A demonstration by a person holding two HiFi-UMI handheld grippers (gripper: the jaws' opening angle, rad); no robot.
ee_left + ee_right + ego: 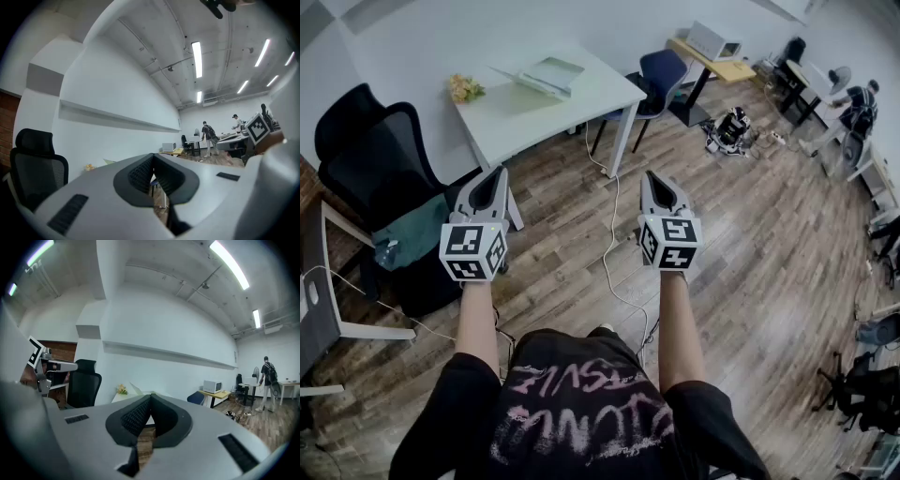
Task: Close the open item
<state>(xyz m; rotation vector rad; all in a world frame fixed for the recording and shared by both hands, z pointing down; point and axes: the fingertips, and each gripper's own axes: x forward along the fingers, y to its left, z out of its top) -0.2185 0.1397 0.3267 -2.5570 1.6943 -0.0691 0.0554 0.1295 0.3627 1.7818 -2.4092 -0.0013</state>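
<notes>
On the white table (581, 98) ahead lies a pale, flat item (546, 73) with its lid raised; I cannot tell whether it is a laptop or a box. Its lid (133, 389) also shows in the right gripper view, beside yellow flowers (122, 389). My left gripper (492, 178) and right gripper (659, 180) are held side by side over the wooden floor, well short of the table. The left gripper (153, 159) has its jaws together with nothing between them. The right gripper (151, 397) is shut and empty as well.
Yellow flowers (465, 88) sit at the table's left corner. A black office chair (366, 141) stands at the left and a blue chair (661, 75) behind the table. A cable (614, 244) runs across the floor. A wooden desk (712, 56) and people (858, 98) are far right.
</notes>
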